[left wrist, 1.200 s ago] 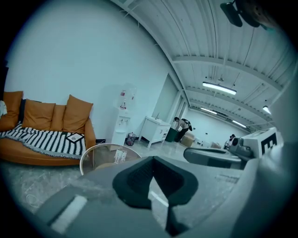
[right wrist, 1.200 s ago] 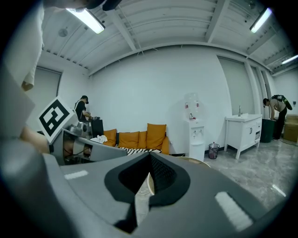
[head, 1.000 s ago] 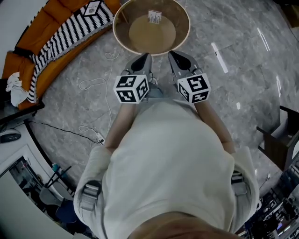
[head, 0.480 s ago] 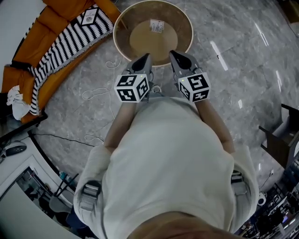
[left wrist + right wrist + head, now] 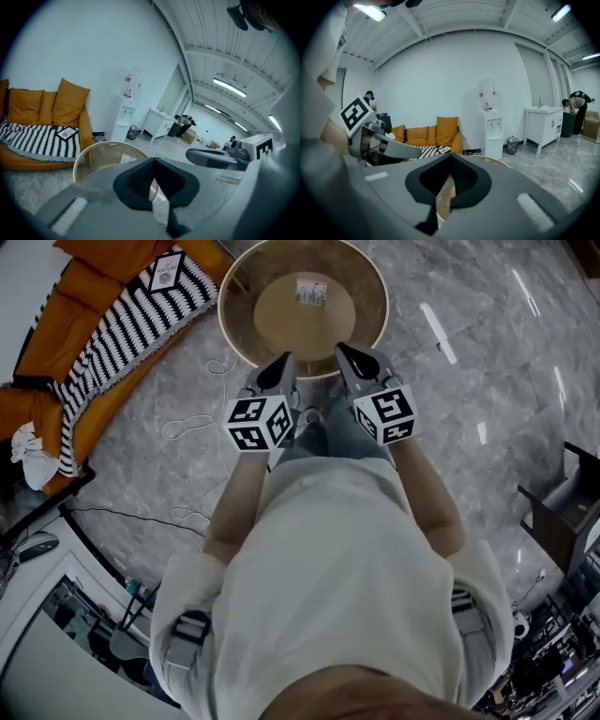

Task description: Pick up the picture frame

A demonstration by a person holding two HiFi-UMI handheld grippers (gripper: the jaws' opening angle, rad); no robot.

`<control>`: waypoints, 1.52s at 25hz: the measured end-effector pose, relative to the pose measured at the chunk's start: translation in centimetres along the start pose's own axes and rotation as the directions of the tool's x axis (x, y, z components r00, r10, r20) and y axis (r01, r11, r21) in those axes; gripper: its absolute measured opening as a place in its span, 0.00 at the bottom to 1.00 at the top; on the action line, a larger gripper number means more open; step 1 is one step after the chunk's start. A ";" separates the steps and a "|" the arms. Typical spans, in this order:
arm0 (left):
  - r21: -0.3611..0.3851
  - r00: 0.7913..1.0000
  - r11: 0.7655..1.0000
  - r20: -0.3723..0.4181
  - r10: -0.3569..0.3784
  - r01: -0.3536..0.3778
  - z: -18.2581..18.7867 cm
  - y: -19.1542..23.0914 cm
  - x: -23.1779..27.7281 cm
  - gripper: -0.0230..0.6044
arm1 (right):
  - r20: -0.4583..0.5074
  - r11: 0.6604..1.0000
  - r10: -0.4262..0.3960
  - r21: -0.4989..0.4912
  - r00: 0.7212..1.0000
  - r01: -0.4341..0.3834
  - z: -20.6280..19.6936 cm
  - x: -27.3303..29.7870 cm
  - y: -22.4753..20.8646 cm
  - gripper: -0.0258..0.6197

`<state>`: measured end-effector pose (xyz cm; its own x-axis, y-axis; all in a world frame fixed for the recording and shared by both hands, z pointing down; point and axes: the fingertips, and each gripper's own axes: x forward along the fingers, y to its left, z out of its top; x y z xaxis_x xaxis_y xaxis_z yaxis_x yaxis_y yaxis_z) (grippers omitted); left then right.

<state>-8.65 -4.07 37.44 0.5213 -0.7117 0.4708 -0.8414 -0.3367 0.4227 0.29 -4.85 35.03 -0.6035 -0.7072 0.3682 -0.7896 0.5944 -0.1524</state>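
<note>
- On the orange sofa (image 5: pixel 56 306), upper left in the head view, the picture frame (image 5: pixel 167 270) lies flat on the striped blanket (image 5: pixel 122 320); dark border, pale mat. It is well apart from both grippers.
- Left hand-held gripper (image 5: pixel 278 367): jaws pressed together, nothing between them. Right hand-held gripper (image 5: pixel 349 354): same, closed and empty.
- Both point at the near rim of the round worktop (image 5: pixel 222 310). The small white thing (image 5: pixel 311 292) on it looks like a label rather than a frame, though it is too small to be sure.
- Step in hand, as I judge it: approach only, no grasp begun.
- To do it well: go round the left side of the worktop rather than reaching across it.
- Watch the loose cable (image 5: pixel 192 418) on the floor between the person and the sofa; trip risk.
- Spread the jaws before arriving, since closed jaws would only push the frame about on the soft blanket.
- The frame lies flat, so come in low and take one edge, one pad under and one on top; pressing into the cushion should help get under it.
- Left hand-held gripper is the nearer side; the right can steady the opposite edge.
- Lift level; the face is probably glazed and could slip.
</note>
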 end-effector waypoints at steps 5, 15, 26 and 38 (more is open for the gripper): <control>-0.046 0.999 0.998 -0.018 0.043 -0.044 -0.6 2.3 2.9 0.04 | -0.058 0.998 0.049 -0.023 0.997 -0.051 -1.6 3.4 -2.7 0.04; -0.107 0.993 0.989 -0.066 0.097 -0.104 -2.0 7.0 10.4 0.04 | -0.164 0.995 0.091 -0.020 0.982 -0.096 -6.7 10.6 -9.5 0.04; -0.152 0.990 0.982 -0.101 0.094 -0.109 -6.1 11.1 18.2 0.04 | -0.258 0.986 0.148 -0.038 0.955 -0.163 -14.8 18.2 -13.5 0.04; -0.169 0.981 0.976 -0.160 0.110 -0.137 -10.3 14.5 22.4 0.04 | -0.306 0.973 0.202 -0.049 0.930 -0.227 -22.1 24.0 -16.6 0.36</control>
<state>-7.71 -18.55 62.16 0.4412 -0.6367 0.6324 -0.8688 -0.1266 0.4787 1.36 -23.29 66.67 -0.6870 -0.4211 0.5922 -0.6255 0.7574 -0.1870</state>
